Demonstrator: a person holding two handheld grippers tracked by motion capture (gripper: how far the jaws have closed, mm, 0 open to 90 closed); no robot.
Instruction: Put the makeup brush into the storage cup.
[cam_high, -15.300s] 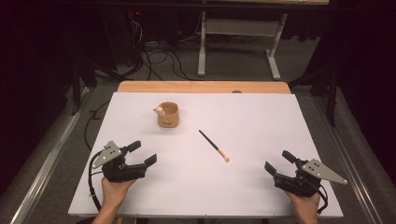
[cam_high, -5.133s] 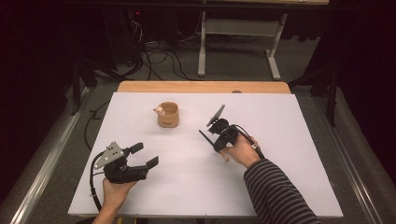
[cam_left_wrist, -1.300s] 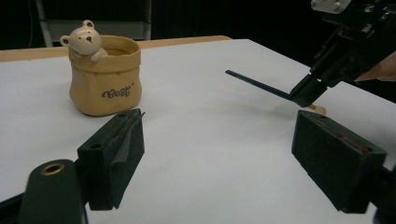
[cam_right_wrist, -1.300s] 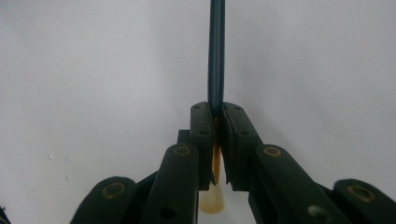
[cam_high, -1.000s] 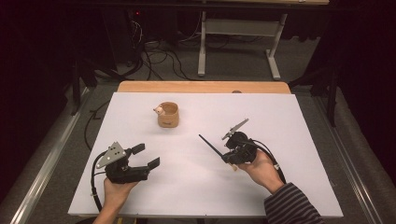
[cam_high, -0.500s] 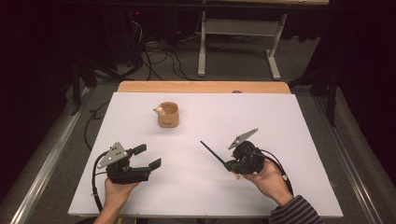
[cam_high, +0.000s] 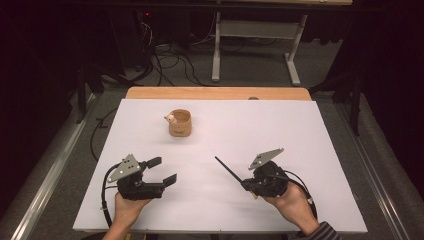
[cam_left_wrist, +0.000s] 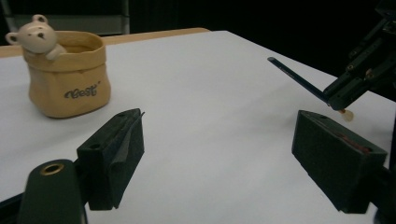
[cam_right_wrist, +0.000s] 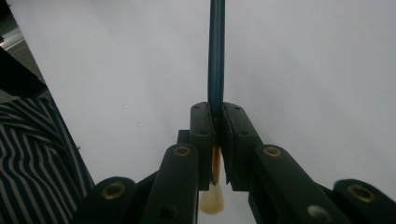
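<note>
Brush (cam_high: 229, 171) is being carried clamped in the right gripper (cam_high: 246, 184), handle slanting up over the table (cam_high: 310, 150). Left gripper (cam_high: 164, 170) is idling with jaws apart. Next comes tipping it handle-first into the cup (cam_high: 180, 123), I judge.

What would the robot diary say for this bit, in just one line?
right gripper: shut on paintbrush, lifted off table | left gripper: open, holding nothing | bear pot: upright, apart from both
</note>
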